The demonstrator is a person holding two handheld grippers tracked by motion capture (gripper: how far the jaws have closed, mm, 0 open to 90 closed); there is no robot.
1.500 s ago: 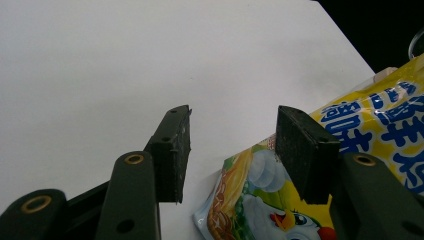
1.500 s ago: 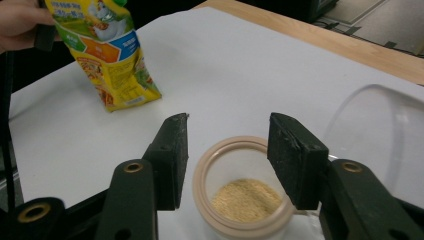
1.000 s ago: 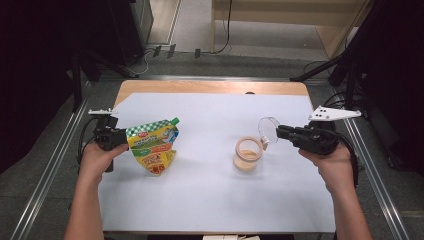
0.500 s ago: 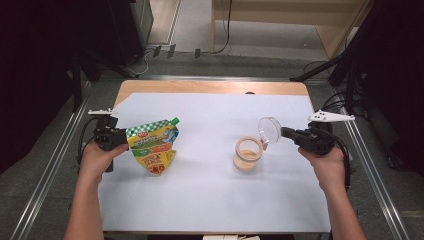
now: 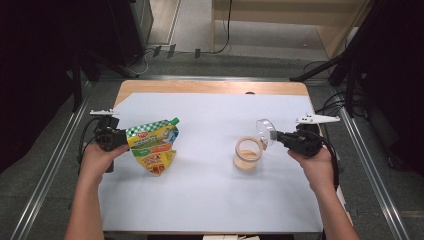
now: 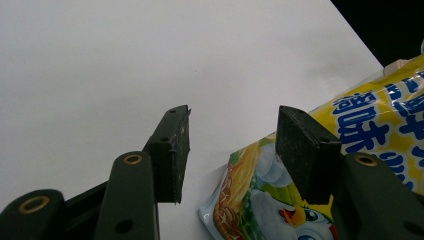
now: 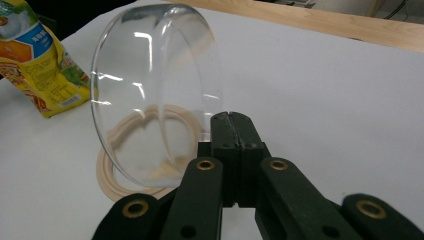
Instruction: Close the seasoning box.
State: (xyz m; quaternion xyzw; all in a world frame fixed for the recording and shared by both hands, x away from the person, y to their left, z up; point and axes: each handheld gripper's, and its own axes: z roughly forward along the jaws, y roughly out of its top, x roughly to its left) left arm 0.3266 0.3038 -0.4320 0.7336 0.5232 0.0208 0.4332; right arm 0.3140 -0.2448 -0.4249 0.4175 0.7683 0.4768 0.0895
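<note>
- Our right gripper (image 5: pixel 274 135) has its jaws pressed together on the rim of a clear round lid (image 5: pixel 263 131), holding it up on edge, tilted, just above and beside the jar (image 5: pixel 247 153)
- In the right gripper view the clear round lid (image 7: pixel 155 100) stands in front of the closed jaws, and through it we see the jar's beige rim (image 7: pixel 117 170) on the white table cover (image 7: pixel 325 100)
- The jar sits uncovered right of the table's centre, with a pale tan fill inside
- Our left gripper (image 5: pixel 116 139) is at the left edge of the seasoning pouch (image 5: pixel 152 146), which lies flat on the left of the table
- In the left gripper view the jaws stand apart; the pouch (image 6: pixel 350 150) lies beside and under the right-hand jaw, and we see nothing clamped between them
</note>
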